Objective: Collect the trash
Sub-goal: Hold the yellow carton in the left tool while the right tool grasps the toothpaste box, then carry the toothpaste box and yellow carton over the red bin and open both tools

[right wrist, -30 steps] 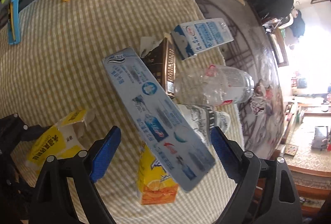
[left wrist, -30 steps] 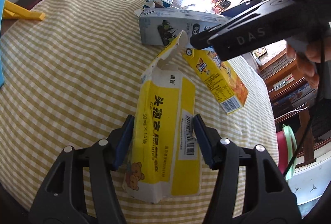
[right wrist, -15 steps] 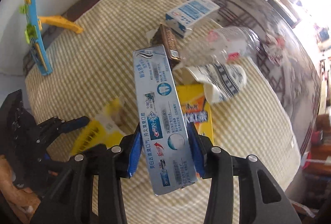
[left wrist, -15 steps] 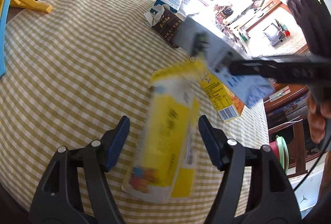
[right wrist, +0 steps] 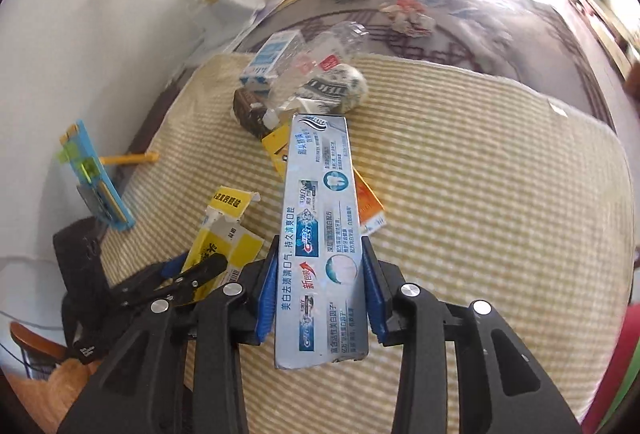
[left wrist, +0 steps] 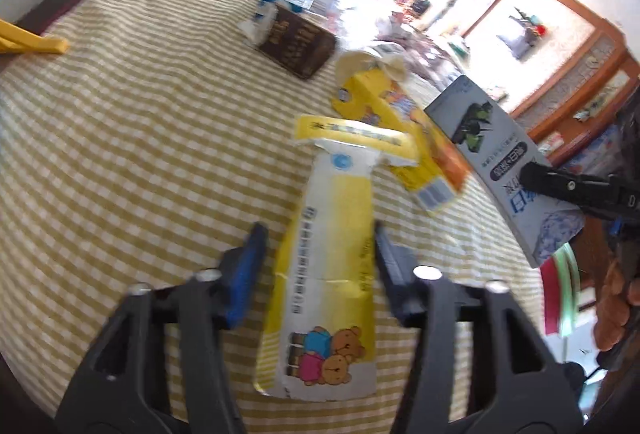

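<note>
While motion blurs the left wrist view, these read:
Right gripper (right wrist: pixel 320 274): clenched on the toothpaste box (right wrist: pixel 320 234), centre frame, lifted off the cloth (right wrist: pixel 480 193).
Left gripper (left wrist: pixel 318 262): jaws spread around the yellow carton (left wrist: pixel 328 274), lower centre; contact unclear.
Juice box (left wrist: pixel 404 137): partly hidden behind the carton.
Bottle (right wrist: pixel 320 49): upper centre, hard to make out.

In the left wrist view, bare checked tablecloth (left wrist: pixel 120 153) fills the frame's left half. The centre is blocked by the flattened yellow carton (left wrist: pixel 328 274), with the orange juice carton (left wrist: pixel 404 153) and brown box (left wrist: pixel 298 43) stacked up toward upper centre. In the right wrist view, the cloth's right side (right wrist: pixel 500 193) lies open; clutter crowds upper centre, around the plastic bottle (right wrist: pixel 320 57).
</note>
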